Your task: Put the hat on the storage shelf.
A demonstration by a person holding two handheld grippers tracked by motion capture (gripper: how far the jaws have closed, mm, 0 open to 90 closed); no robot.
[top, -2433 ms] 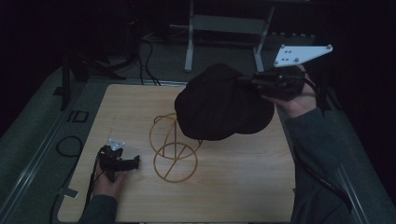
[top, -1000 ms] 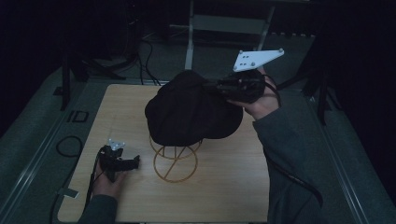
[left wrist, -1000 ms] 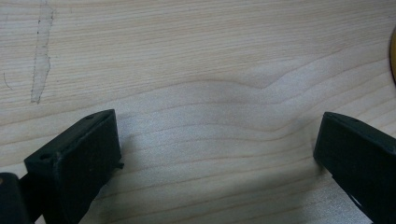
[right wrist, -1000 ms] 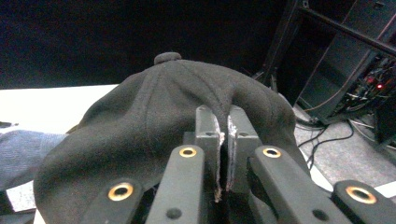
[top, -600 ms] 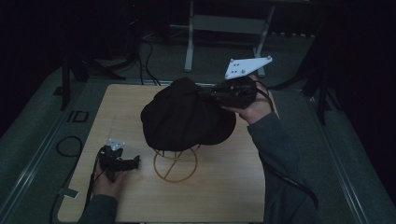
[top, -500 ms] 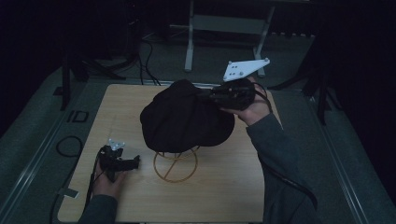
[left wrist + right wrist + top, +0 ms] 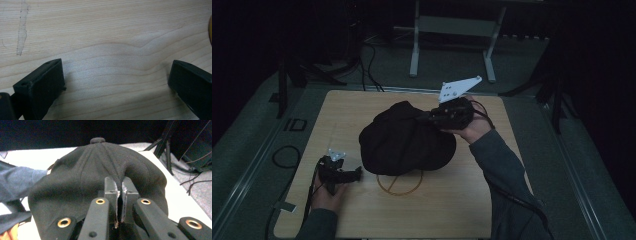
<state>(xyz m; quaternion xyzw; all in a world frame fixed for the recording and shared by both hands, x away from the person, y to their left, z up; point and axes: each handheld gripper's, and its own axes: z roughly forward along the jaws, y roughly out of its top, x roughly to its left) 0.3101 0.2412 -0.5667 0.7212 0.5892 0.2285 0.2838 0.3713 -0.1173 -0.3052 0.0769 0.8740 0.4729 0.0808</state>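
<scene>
Black fabric of the cap [image 7: 404, 142] is clamped by the right gripper [image 7: 434, 118], over the wire stand [image 7: 401, 182]; the left gripper [image 7: 354, 173] is held apart.

The right gripper [image 7: 434, 116] has its jaws clamped on the black cap [image 7: 404, 142], over the wire stand [image 7: 401, 184].

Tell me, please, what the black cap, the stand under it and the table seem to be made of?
Black cap: matte woven cloth, probably cotton; stitched seams and soft folds show.
Stand: thin golden wire, likely metal, slightly glossy.
Table: pale wood or wood veneer, smooth, with clear grain lines.
</scene>
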